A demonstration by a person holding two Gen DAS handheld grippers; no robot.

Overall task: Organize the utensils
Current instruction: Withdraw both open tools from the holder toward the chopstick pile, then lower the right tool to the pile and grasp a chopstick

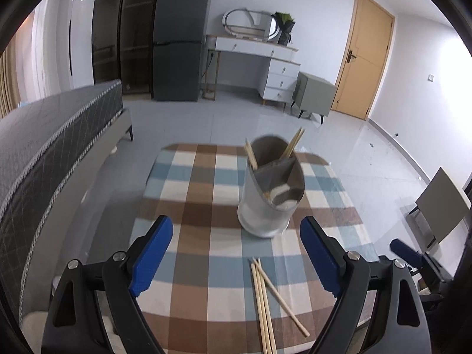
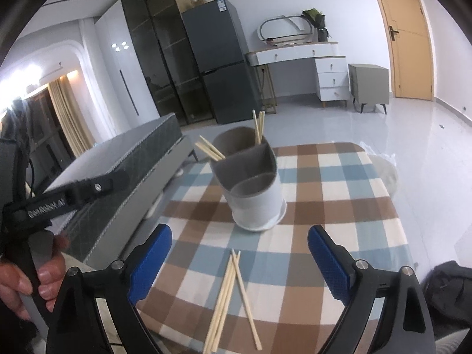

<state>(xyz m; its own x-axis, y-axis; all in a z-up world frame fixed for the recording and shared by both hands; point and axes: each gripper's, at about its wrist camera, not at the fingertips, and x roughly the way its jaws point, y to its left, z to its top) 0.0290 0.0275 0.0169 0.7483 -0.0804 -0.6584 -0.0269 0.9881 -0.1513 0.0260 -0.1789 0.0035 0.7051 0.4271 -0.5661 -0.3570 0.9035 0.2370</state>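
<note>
Four loose chopsticks (image 1: 263,301) lie on the checked tablecloth (image 1: 191,194) near its front edge, one crossing the other three. Just behind stands one grey divided holder (image 1: 271,188) with two pairs of chopsticks upright inside. The left gripper (image 1: 236,253) and right gripper (image 2: 239,261) both gape wide, holding nothing.

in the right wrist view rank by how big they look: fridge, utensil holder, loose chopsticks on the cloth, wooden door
1. fridge
2. wooden door
3. utensil holder, though nearness to the camera inflates it
4. loose chopsticks, long but thin
</note>
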